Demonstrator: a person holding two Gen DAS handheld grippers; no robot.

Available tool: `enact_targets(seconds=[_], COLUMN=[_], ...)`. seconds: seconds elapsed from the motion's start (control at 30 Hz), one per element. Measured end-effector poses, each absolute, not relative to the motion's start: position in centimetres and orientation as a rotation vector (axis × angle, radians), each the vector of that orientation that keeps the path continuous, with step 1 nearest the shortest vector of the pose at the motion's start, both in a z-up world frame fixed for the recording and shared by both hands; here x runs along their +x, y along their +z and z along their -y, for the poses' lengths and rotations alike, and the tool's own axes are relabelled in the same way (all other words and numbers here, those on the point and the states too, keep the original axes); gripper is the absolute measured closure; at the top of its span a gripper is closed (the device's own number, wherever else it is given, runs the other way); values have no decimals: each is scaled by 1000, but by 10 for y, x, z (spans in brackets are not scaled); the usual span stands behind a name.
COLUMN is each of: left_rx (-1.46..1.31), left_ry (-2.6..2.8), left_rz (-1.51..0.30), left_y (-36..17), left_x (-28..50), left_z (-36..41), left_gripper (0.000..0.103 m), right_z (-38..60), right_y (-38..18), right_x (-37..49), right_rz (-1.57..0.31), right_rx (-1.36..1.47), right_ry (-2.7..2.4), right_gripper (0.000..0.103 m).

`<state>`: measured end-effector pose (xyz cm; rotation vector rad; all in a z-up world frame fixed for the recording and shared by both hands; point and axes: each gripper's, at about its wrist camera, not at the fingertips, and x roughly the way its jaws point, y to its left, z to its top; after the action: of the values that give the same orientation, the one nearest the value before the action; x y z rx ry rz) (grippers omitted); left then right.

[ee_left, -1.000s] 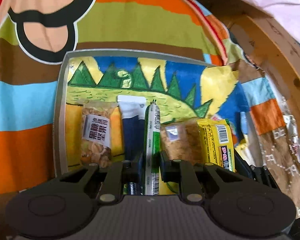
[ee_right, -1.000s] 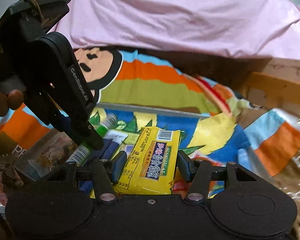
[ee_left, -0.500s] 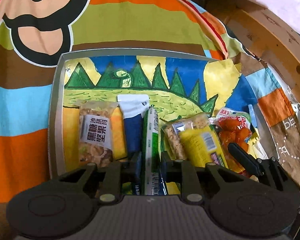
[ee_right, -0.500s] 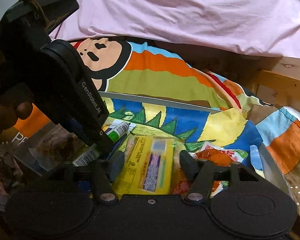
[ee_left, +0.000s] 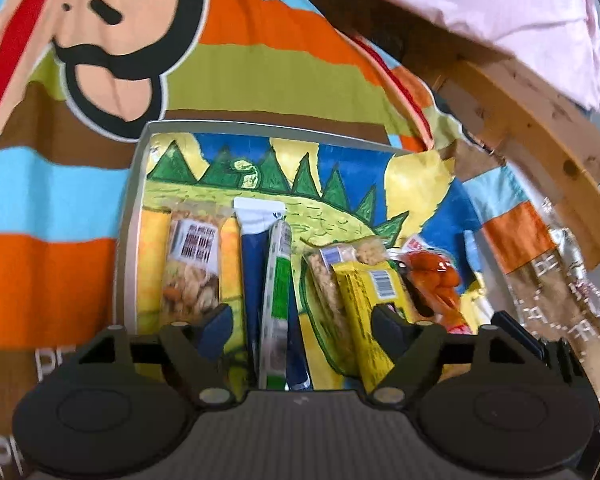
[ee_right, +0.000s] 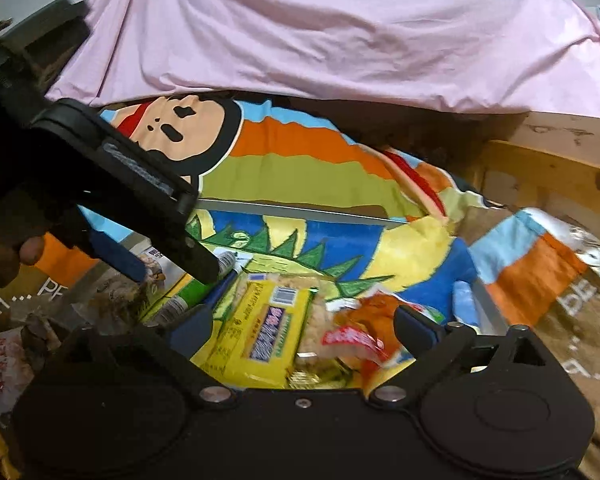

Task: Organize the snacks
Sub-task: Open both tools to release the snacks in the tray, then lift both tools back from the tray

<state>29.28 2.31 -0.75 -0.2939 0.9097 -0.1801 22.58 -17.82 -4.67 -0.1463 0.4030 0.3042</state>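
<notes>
Lying lengthwise in the tray [ee_left: 134,216], side by side: green stick [ee_left: 278,300] and yellow packet [ee_right: 266,330], apparently for neat rows. Left gripper [ee_left: 300,322] and right gripper [ee_right: 302,326]: jaws just spread wide, gripping nothing.

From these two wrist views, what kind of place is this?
Probably a bedroom: a striped cartoon blanket is the work surface, pink bedding lies behind, a wooden bed frame alongside. Snacks sit in a tray.

Striped monkey-print cloth [ee_left: 260,64], pink sheet [ee_right: 340,32], wooden frame [ee_left: 540,120]
</notes>
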Motion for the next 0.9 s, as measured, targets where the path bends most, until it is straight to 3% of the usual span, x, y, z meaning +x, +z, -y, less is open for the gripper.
enact_targets(seconds=[0.37, 0.9], left_rx=[-219, -170], left_ry=[-101, 37], left_rz=[-798, -657], left_y=[10, 30], left_x=[206, 91], left_z=[-25, -37], left_gripper=[1, 1], right_z=[209, 194], right_y=[-11, 30], right_x=[171, 95], right_rz=[-398, -309], right_rx=[-42, -9], right_ry=[261, 313], right_gripper=[1, 1])
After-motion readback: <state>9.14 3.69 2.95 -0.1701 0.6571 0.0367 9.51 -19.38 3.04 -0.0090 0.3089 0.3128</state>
